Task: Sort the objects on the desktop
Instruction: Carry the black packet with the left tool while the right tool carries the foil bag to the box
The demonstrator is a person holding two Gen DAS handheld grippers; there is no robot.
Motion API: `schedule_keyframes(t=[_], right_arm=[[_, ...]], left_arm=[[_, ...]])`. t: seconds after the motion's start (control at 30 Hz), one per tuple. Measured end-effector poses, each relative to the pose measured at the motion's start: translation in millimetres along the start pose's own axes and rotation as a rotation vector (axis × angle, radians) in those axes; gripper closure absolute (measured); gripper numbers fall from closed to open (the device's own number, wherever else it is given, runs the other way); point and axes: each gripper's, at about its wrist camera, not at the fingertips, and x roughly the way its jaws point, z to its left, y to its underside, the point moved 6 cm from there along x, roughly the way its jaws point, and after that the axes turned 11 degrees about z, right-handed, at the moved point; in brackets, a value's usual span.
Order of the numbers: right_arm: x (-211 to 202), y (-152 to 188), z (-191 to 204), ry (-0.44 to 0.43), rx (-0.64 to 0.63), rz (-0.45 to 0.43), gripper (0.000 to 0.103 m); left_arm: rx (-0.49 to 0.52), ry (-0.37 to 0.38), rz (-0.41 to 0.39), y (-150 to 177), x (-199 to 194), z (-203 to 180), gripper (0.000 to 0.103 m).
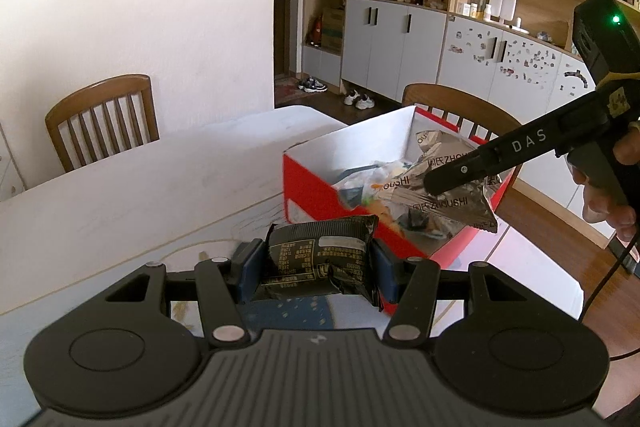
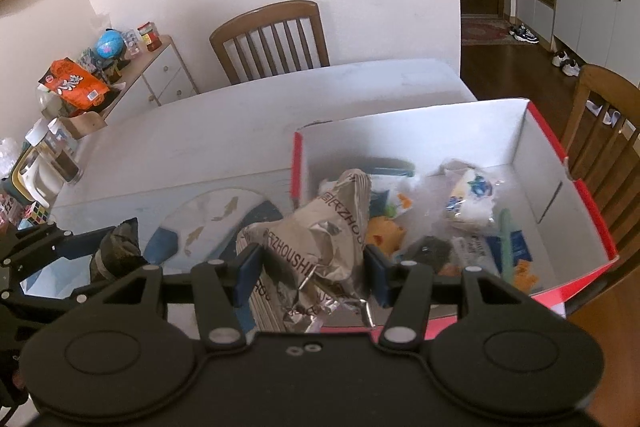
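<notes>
Dining room, white walls, wooden chairs, grey cabinets and open shelving far right. White surface (image 2: 208,131) with a blue patterned mat at the near edge.

Red box (image 2: 592,211), white inside, sits on the right part of the surface. Already holds a jumble: small wrapped snacks, a white packet with blue print, something orange, a dark item. Sorting looks well along, judging by the fill.

Left gripper (image 1: 320,267): jaws about half spread, pads pressing both ends of a dark snack packet (image 1: 320,255), held clear of the surface, just short of the box's near left corner. Not yet over the opening.

Right gripper (image 2: 310,267): jaws about half spread, clamped on a crumpled silver foil bag (image 2: 316,243). Bag hangs at the box's near left wall, its top over the rim.

Left to do, by my reading: both items go in. Surface beyond the box shows nothing else loose; the near mat is partly hidden by the grippers.

Around: jars, a kettle and a puzzle cube at the far left edge; side cabinet with an orange bag and a globe. Obstacles: the two grippers sit close together at the same corner, and the foil bag is bulky against the rim.
</notes>
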Motion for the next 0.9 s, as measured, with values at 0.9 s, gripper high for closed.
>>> schedule_keyframes(t=[0.9], right_arm=[[-2,-15,-109,-0.021,0.016,0.012,0.048]], left_arm=[[0.064,0.0,0.051,-56,78,-81,0.048]])
